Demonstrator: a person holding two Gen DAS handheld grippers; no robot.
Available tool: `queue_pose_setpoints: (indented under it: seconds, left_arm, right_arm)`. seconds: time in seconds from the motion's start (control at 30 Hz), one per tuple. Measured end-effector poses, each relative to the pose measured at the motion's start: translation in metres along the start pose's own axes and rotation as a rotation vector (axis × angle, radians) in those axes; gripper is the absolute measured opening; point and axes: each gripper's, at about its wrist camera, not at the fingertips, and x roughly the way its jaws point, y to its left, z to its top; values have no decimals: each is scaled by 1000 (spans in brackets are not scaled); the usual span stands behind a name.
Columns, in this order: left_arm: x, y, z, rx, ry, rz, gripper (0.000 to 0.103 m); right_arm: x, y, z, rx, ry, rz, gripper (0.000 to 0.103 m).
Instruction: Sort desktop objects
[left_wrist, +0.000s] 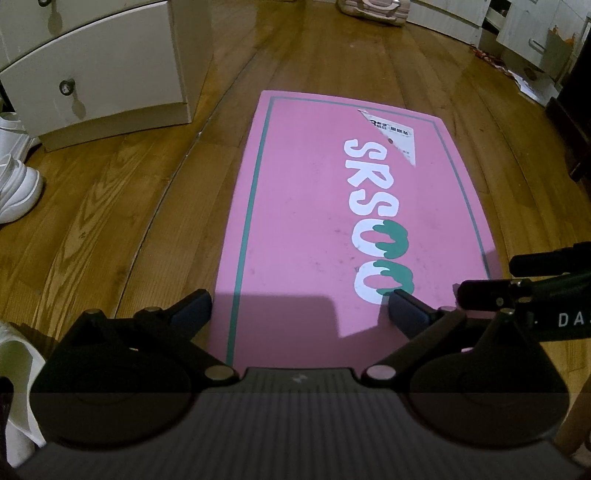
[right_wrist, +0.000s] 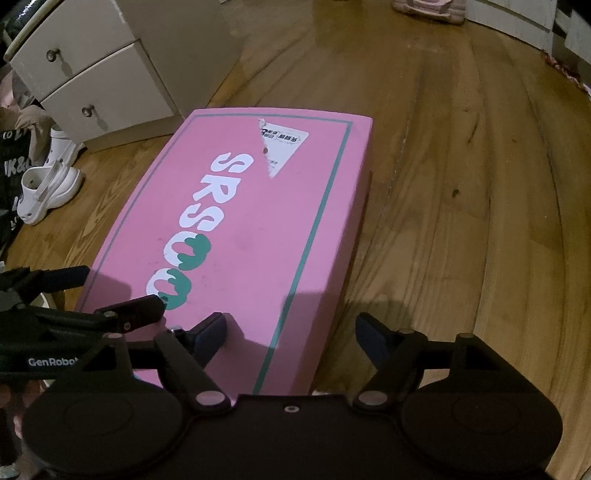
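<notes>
both grippers hung over the near end of the pink desk (left_wrist: 306, 206): left gripper (left_wrist: 299, 314) jaws gaped wide, right gripper (right_wrist: 291, 332) jaws apart, nothing held.

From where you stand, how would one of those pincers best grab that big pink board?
Probably by an edge. The pink board lies flat and far wider than the open right gripper, so pinch its thickness at the exposed right side edge, coming in level from the floor side.

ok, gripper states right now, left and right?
Left gripper: open, empty, over the pink board.
Right gripper: open, empty, straddling the board's edge.
</notes>
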Motion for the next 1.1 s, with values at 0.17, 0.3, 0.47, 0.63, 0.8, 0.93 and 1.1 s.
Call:
queue_pose_setpoints:
  seconds: [0.17, 0.3, 0.47, 0.63, 0.8, 0.93, 1.1]
  left_arm:
    - [0, 0, -1, 0, -3, -1, 103]
    - [-1, 1, -6, -11, -31, -3, 103]
    - [-8, -1, -4, -52, -3, 48, 102]
    - [-69, -7, -9, -50, -180, 83, 103]
    - [-95, -13, -15, -48, -196, 106, 103]
    - [-106, -25, -30, -36, -138, 70, 103]
    - [-119, -41, -51, -77, -98, -26, 103]
  right_arm:
    - [0, 0, -1, 0, -7, 1, 80]
    - [-1, 0, -4, 22, -17, -9, 80]
    - [-2, -1, -6, 51, -21, -10, 81]
    - [-13, 15, -14, -24, 9, -96, 81]
    - [-42, 28, -36, -92, -26, -172, 82]
    - [-69, 23, -48, -63, -55, -129, 82]
    - [-100, 10, -68, -22, -76, -98, 83]
